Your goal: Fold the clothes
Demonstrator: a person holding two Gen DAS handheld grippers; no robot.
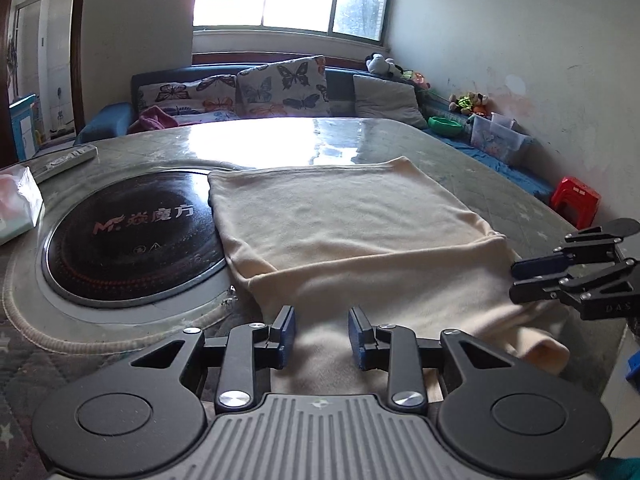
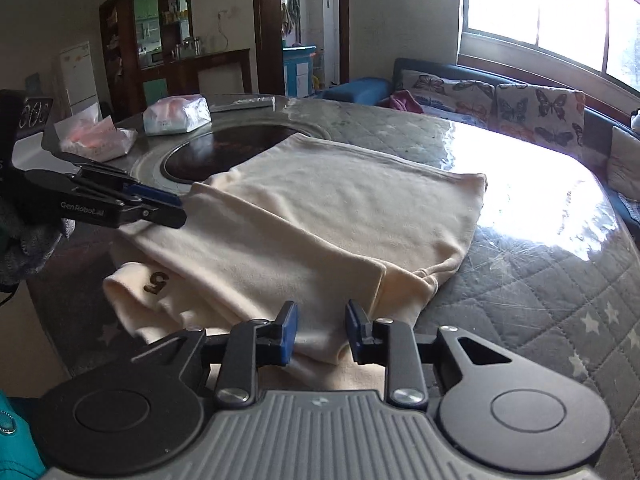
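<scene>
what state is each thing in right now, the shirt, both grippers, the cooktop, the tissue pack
shirt: partly folded, flat on the table, one sleeve end sticking out at the near edge
left hand-held gripper: open, over the shirt's near edge
right hand-held gripper: open, over the shirt's near edge
cooktop: partly covered by the shirt
tissue pack: lying flat

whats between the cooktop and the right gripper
Only the cream garment: it overlaps the edge of the black cooktop and runs to the open right gripper, as the right wrist view shows.
</scene>
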